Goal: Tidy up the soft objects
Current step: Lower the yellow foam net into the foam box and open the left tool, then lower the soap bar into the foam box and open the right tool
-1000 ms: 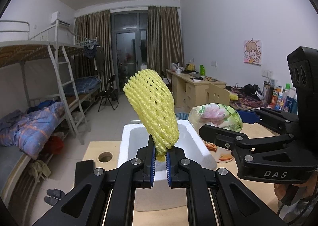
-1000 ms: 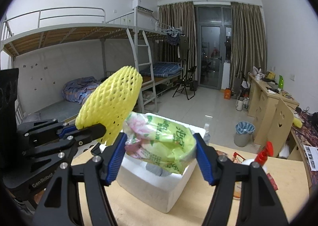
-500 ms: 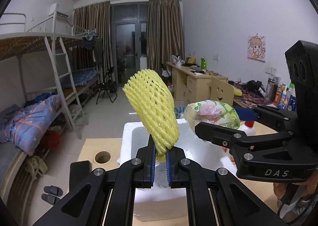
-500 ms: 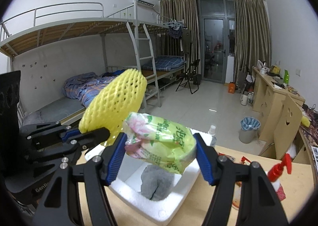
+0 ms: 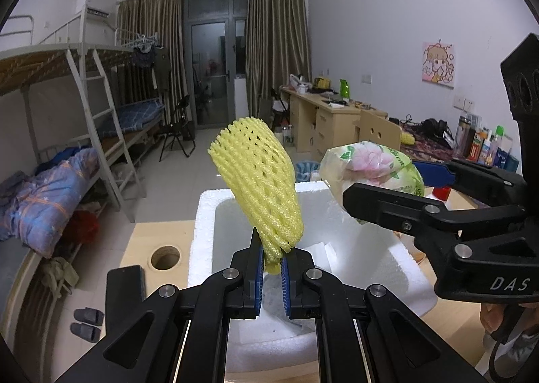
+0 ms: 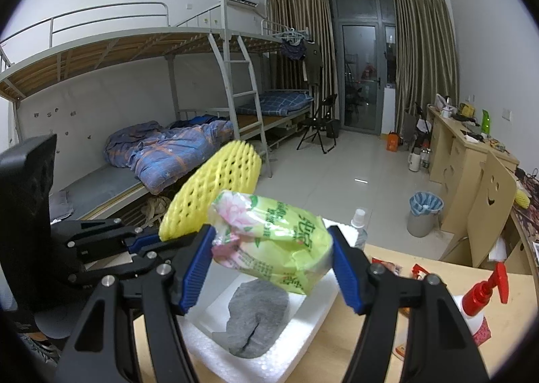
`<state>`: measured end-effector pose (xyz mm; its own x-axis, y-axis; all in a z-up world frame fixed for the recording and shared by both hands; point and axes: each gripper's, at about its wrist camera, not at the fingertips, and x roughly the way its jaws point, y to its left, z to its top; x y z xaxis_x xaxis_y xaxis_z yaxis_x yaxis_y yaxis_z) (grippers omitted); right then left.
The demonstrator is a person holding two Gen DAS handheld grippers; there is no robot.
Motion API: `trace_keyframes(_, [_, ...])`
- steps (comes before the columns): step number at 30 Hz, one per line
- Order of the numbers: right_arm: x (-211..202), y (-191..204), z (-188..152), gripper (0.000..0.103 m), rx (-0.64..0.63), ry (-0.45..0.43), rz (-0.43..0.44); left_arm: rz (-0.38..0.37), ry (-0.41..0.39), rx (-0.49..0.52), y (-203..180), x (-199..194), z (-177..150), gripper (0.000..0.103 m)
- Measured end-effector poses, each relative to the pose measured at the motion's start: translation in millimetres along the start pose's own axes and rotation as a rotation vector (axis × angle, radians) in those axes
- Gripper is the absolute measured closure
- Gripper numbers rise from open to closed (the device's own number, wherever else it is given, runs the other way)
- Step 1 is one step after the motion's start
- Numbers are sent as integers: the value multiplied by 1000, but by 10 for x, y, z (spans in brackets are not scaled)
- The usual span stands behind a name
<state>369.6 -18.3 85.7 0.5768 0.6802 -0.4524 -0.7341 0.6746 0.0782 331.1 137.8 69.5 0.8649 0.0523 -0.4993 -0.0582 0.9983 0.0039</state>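
The left hand-held gripper (image 5: 271, 277) pinches a yellow foam net sleeve (image 5: 257, 181) by its narrow end above the white foam box (image 5: 202, 231); the right hand-held gripper (image 6: 273, 268) clamps a crinkly green tissue pack (image 6: 273, 248) over it.

left gripper (image 5: 271, 277) fingers pinched shut, right gripper (image 6: 271, 270) fingers spread wide
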Motion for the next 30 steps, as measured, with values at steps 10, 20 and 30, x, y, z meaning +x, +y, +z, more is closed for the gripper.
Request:
trace_keyframes(10, [-65,42,64,32,1,-22,-15,21,-22,-10,10,4,-24,23])
trace_keyframes(20, [1,68,53,32,-5,-7,-10,91,-68,-8,59,-90,-65,3])
trace_keyframes(30, [113,82,50,32,-10,10,11,147,-97,-37,231,-228,-178,3])
